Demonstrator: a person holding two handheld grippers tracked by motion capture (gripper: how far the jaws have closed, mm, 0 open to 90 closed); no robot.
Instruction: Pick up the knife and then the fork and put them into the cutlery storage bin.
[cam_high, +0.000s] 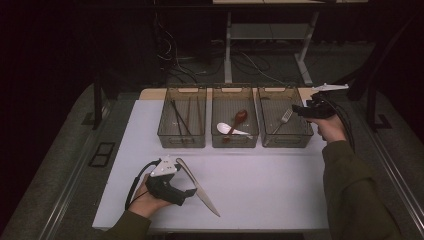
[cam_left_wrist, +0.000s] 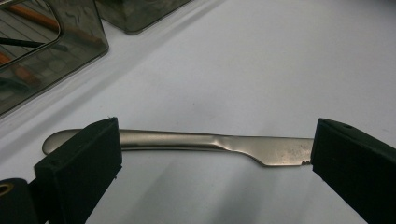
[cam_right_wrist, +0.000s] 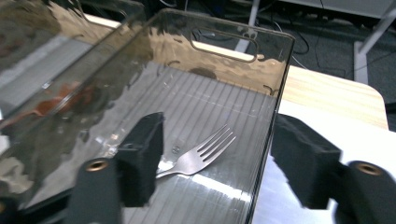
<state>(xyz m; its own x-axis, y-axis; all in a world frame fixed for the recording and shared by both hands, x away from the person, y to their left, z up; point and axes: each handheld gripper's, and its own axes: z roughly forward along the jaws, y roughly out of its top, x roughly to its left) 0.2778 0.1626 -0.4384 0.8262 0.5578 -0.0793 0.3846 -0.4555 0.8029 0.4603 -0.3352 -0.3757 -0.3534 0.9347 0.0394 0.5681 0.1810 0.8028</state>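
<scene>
Fingers (cam_right_wrist: 140, 154) released, we leave the fork (cam_right_wrist: 198, 156) in the right bin (cam_right_wrist: 275, 93); the near knife (cam_left_wrist: 210, 142) awaits our spread left gripper (cam_left_wrist: 215, 163).

High view looks down the table (cam_high: 260, 180); both gripper views sit close, sharing its white top.

The knife (cam_left_wrist: 201, 142) between the left gripper's jaws is dull grey metal, smooth. The fork (cam_right_wrist: 198, 156) is shiny metal, lying in a smoky see-through plastic bin (cam_right_wrist: 275, 84) with a ribbed floor. The table top (cam_left_wrist: 280, 56) looks smooth, white and matt, perhaps plastic.
</scene>
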